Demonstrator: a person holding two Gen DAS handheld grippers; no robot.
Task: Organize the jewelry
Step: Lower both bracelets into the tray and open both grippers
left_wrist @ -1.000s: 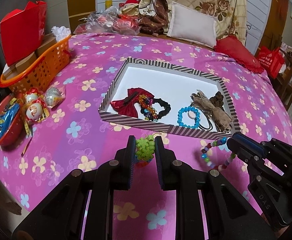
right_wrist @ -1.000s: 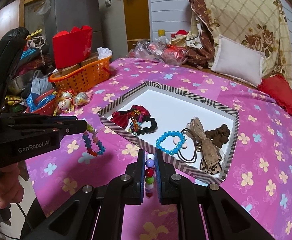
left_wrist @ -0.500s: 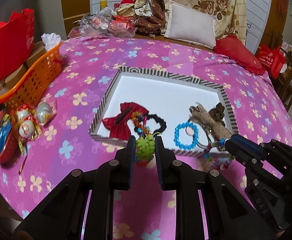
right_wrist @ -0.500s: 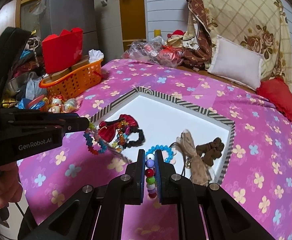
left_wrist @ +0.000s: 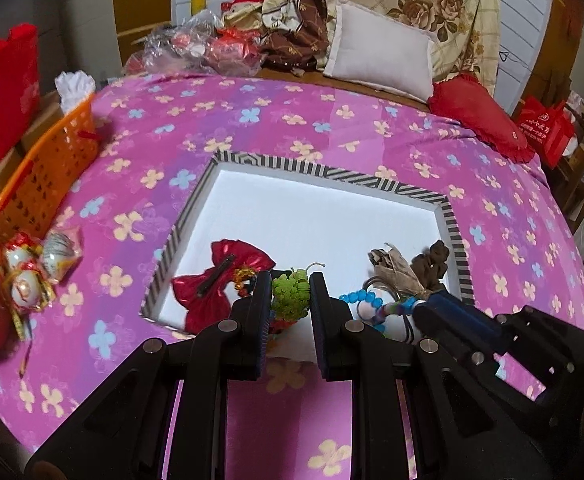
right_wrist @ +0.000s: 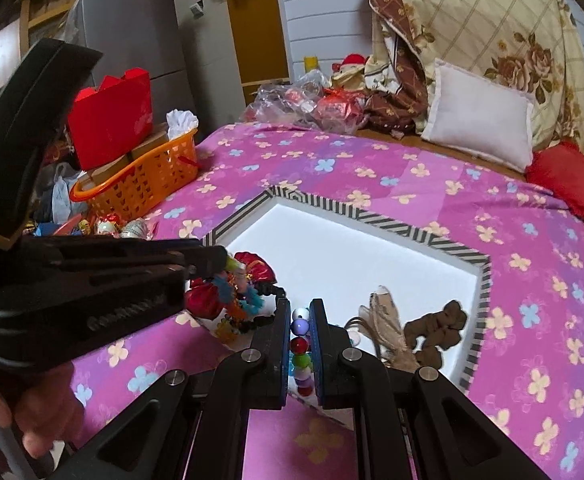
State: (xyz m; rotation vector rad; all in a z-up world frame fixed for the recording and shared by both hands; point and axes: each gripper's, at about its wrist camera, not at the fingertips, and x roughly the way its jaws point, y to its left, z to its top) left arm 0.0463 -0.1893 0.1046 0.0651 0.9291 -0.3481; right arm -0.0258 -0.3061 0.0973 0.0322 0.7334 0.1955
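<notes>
My left gripper (left_wrist: 290, 284) is shut on a green beaded bracelet (left_wrist: 289, 300) and hangs over the near edge of the striped-rim white tray (left_wrist: 332, 172). My right gripper (right_wrist: 300, 308) is shut on a multicoloured bead bracelet (right_wrist: 300, 344), also above the tray's near rim (right_wrist: 372, 216). In the left wrist view the right gripper (left_wrist: 432, 304) sits low on the right. The left gripper (right_wrist: 215, 258) reaches in from the left in the right wrist view. Inside the tray lie a red bow (left_wrist: 219, 280), a blue bead bracelet (left_wrist: 362, 296), a tan bow (left_wrist: 396, 272) and a brown scrunchie (left_wrist: 432, 264).
The tray rests on a pink flowered bedspread (left_wrist: 251, 120). An orange basket (left_wrist: 51, 160) and wrapped ornaments (left_wrist: 31, 272) stand at the left edge. A white pillow (left_wrist: 380, 60) and a red cushion (left_wrist: 476, 116) lie at the back. A hand (right_wrist: 31, 412) holds the left gripper.
Both grippers have moved forward from the bedspread to above the tray's near edge, each still carrying its bracelet.
</notes>
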